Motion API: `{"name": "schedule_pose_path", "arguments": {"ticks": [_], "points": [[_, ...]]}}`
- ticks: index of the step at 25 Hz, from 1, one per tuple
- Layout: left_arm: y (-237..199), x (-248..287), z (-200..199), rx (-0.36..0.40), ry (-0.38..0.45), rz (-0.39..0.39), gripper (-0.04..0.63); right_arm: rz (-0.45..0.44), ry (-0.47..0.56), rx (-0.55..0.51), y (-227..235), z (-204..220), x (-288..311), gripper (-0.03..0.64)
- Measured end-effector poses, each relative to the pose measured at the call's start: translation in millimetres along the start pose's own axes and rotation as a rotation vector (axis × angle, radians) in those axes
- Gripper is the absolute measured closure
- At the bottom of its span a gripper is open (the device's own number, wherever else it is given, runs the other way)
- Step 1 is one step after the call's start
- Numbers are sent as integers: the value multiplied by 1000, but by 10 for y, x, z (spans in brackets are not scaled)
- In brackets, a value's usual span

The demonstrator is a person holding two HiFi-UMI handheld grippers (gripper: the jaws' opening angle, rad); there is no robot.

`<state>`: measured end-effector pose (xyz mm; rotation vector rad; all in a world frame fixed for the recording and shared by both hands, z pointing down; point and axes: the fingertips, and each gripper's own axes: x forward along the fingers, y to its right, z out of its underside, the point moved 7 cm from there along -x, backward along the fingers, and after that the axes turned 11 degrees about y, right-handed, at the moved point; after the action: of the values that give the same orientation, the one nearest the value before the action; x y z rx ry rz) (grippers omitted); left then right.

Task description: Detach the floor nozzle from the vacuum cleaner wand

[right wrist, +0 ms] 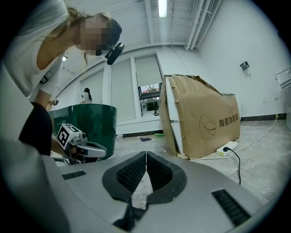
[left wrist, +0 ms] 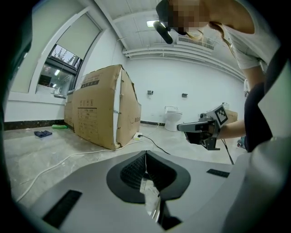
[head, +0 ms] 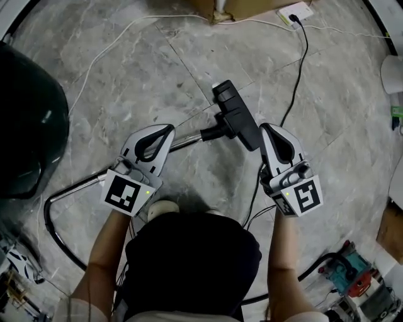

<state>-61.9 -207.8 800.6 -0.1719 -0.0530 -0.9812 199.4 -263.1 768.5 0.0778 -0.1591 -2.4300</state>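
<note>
In the head view the black floor nozzle (head: 235, 115) lies on the stone floor, joined at its neck to the silver wand (head: 184, 142), which runs down-left to a black hose (head: 53, 226). My left gripper (head: 165, 129) hovers over the wand, shut and empty. My right gripper (head: 264, 128) hangs just right of the nozzle, also shut with nothing in it. Each gripper view shows its own closed jaws and the other gripper: the right gripper (left wrist: 202, 129) in the left one, the left gripper (right wrist: 82, 148) in the right one. Neither gripper view shows the nozzle.
A dark green bin (head: 28, 122) stands at the left. A cardboard box (left wrist: 105, 109) and a power strip (head: 296, 12) with a black cable (head: 301, 69) lie ahead. A white cord (head: 107, 50) crosses the floor. Tools (head: 352, 277) clutter the lower right.
</note>
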Motion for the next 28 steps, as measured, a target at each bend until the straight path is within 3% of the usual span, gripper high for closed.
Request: {"name": "schedule_pose_path", "arguments": {"ticks": [9,13,16,19,21,22,26,28], "points": [[65,-7,443,-2,-33,73,584,-75,-34,-36,10,563,-57,600],[103,-7,611,31,-163,185,582,-143,-122,-68,-77,729,-36,600],[146,13,755,114,-309,283,559,-231,-254,-215,-162,846,17,597],[188,8,959,185,-451,355,413,-342,-426,-426,-310,1013,121,561],[193,5,1062,210,-511,380,396,-444,-526,-565,-418,1154,206,451],[192,8,1109,214,-537,388,391,-494,-573,-630,-470,1223,243,428],[204,31,1316,223,-668,418,379,-654,-720,-851,-637,1474,332,417],[190,51,1401,274,-719,393,379,-709,-784,-965,-687,1602,380,417]]}}
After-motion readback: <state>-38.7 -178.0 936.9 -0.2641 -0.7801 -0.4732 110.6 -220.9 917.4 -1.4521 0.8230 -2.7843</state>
